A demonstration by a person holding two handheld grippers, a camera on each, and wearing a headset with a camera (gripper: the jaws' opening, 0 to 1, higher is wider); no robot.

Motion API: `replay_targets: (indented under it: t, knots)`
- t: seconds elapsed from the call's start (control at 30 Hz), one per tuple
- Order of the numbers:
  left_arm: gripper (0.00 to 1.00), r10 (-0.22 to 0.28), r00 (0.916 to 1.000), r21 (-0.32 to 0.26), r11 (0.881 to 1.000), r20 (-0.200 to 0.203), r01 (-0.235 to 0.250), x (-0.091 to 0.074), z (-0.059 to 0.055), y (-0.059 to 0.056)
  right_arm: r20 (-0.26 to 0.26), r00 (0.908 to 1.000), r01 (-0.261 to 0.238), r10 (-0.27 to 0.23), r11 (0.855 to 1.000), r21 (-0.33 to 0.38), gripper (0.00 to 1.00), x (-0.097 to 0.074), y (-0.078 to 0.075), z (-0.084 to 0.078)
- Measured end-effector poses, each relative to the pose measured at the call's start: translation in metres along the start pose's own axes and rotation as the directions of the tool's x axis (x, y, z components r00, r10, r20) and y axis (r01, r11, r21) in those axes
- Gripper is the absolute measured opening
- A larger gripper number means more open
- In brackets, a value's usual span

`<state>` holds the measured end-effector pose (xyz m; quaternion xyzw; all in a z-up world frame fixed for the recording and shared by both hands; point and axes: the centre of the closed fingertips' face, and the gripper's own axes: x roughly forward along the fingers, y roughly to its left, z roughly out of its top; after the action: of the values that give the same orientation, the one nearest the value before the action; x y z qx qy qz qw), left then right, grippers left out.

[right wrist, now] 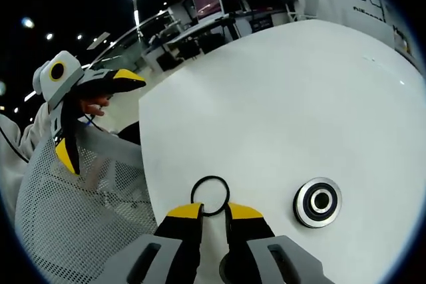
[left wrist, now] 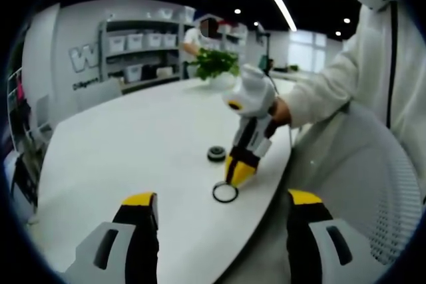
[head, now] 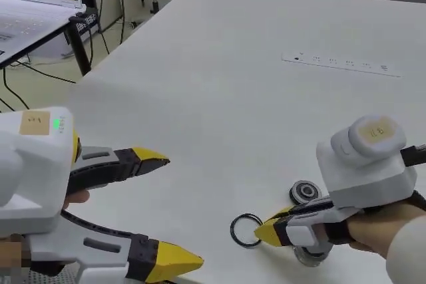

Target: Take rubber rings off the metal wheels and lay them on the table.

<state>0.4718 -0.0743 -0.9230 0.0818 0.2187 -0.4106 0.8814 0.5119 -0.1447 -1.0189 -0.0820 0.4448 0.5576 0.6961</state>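
A power strip (head: 341,64) lay toward the desk's far edge, well apart from the work. A mesh chair (right wrist: 80,191) stood just off the near edge. The white desk (head: 219,98) ran smooth and open between them. The rubber ring (head: 245,229) lay flat by the near edge, with a metal wheel (head: 305,191) close beside it. The right claw (right wrist: 213,212) held its jaws almost together at the ring's rim, though I could not tell whether they pinched it. The left claw (head: 172,209) hung spread, holding nothing, at the near left.
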Motion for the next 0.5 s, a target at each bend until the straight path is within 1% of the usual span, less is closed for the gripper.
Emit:
replay_targets:
  t: [0.2, 0.27, 0.37, 0.43, 0.5]
  knots:
    - [0.80, 0.002, 1.0000, 0.000, 1.000, 0.000, -0.002, 0.0002, 0.0000, 0.0006, 0.002, 1.0000, 0.000, 0.000, 1.000, -0.017, 0.13, 0.0000, 0.0011, 0.0016]
    - [0.80, 0.003, 1.0000, 0.000, 1.000, -0.002, -0.003, 0.0002, -0.0003, 0.0007, -0.005, 1.0000, -0.001, 0.001, 1.000, -0.027, 0.15, 0.0008, 0.0014, 0.0005]
    - [0.79, 0.004, 1.0000, 0.001, 1.000, -0.002, -0.004, 0.0001, -0.0002, 0.0009, -0.015, 0.9999, 0.005, -0.006, 0.998, -0.058, 0.15, 0.0018, 0.0039, -0.0006]
    - [0.79, 0.006, 1.0000, 0.001, 1.000, -0.002, -0.006, 0.0000, -0.0002, 0.0012, -0.007, 0.9999, 0.012, -0.013, 0.996, -0.086, 0.16, 0.0007, 0.0049, 0.0018]
    - [0.79, 0.007, 1.0000, 0.001, 1.000, -0.002, -0.007, -0.0001, -0.0001, 0.0011, -0.008, 0.9999, 0.013, -0.014, 0.996, -0.091, 0.15, -0.0002, 0.0055, 0.0033]
